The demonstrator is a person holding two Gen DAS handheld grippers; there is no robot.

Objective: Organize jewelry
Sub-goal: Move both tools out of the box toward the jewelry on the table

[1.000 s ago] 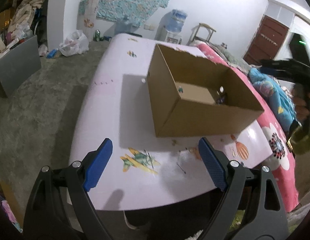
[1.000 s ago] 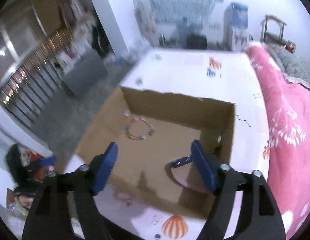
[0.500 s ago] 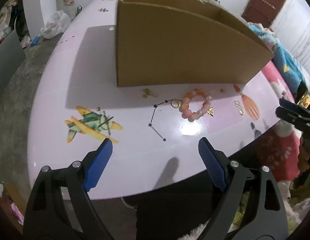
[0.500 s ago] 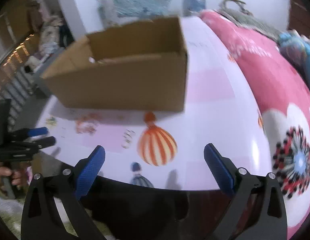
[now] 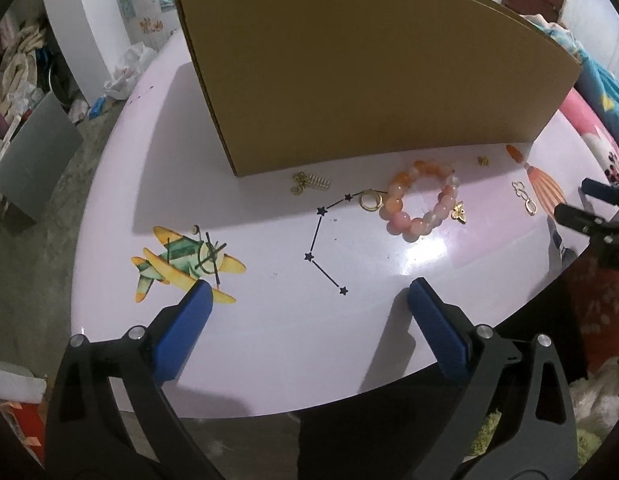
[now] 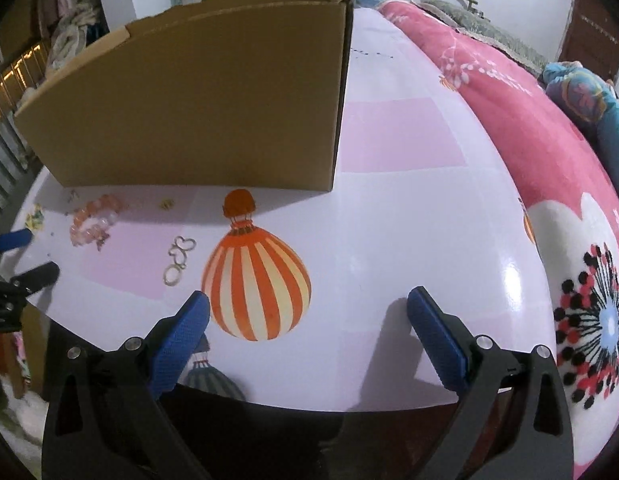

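The cardboard box [image 5: 369, 80] hid its own inside behind its near wall. The tiny gold piece [image 5: 483, 160] beside it was too small to identify. The pink bead bracelet [image 6: 95, 220] looked blurred in the right wrist view

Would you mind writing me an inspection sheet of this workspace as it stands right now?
Surface: pale pink table printed with a plane, a star line and striped balloons.
Job's things: cardboard box upright on the table; in front of it a pink bead bracelet, a gold ring beside the bracelet, a gold clasp piece, a small gold charm and a linked gold earring.
Clutter: nothing seen on the table.
Grippers: left tongs and right tongs have both just been opening; they are wide open and empty, low over the near edge.
Cables: nothing seen.
Surroundings: pink floral blanket to the right; bags and piled goods on the floor to the left.
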